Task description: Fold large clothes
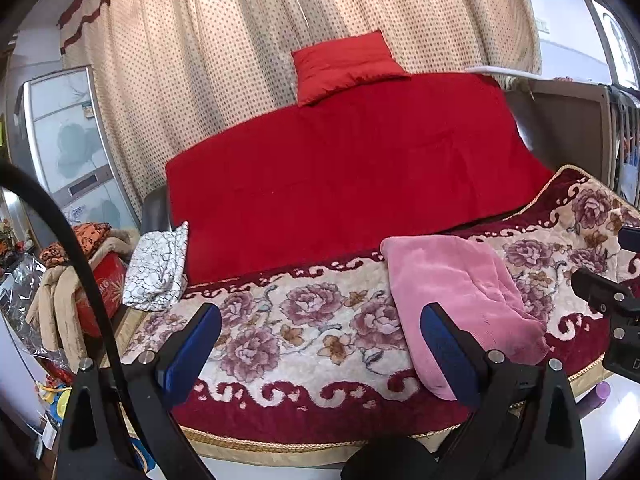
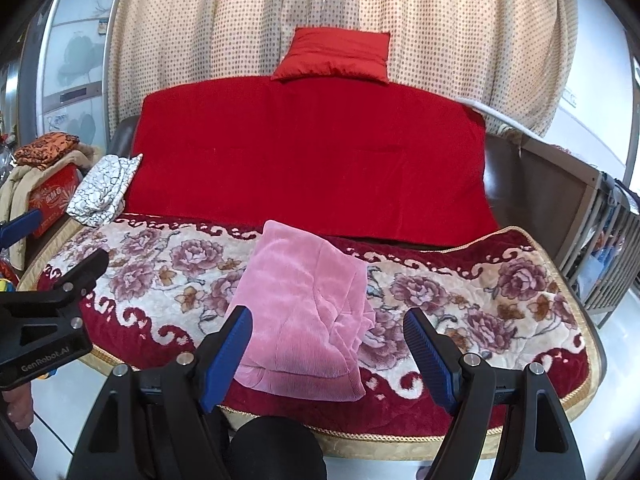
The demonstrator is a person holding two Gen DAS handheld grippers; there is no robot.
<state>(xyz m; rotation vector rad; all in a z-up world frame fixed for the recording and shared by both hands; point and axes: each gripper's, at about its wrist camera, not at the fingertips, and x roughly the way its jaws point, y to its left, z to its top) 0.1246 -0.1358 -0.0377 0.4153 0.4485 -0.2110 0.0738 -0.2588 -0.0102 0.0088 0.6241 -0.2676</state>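
A pink ribbed garment (image 1: pixel 460 300) (image 2: pixel 304 312) lies bundled on the flowered blanket (image 1: pixel 304 336) (image 2: pixel 460 308) over the sofa seat, near its front edge. My left gripper (image 1: pixel 320 328) hangs open above the blanket, its right finger close to the garment's left edge, nothing between its blue pads (image 1: pixel 200 340). My right gripper (image 2: pixel 328 332) stands open in front of the garment's near end, which shows between the fingers untouched. Each view shows the other gripper at its side edge.
A red cover (image 1: pixel 352 168) drapes the sofa back with a red cushion (image 1: pixel 344 64) on top. A white crackle-patterned cloth (image 1: pixel 160 272) lies at the seat's left end. Piled clothes and a red box (image 2: pixel 52 196) stand left; a crib-like rail (image 2: pixel 608 240) stands right.
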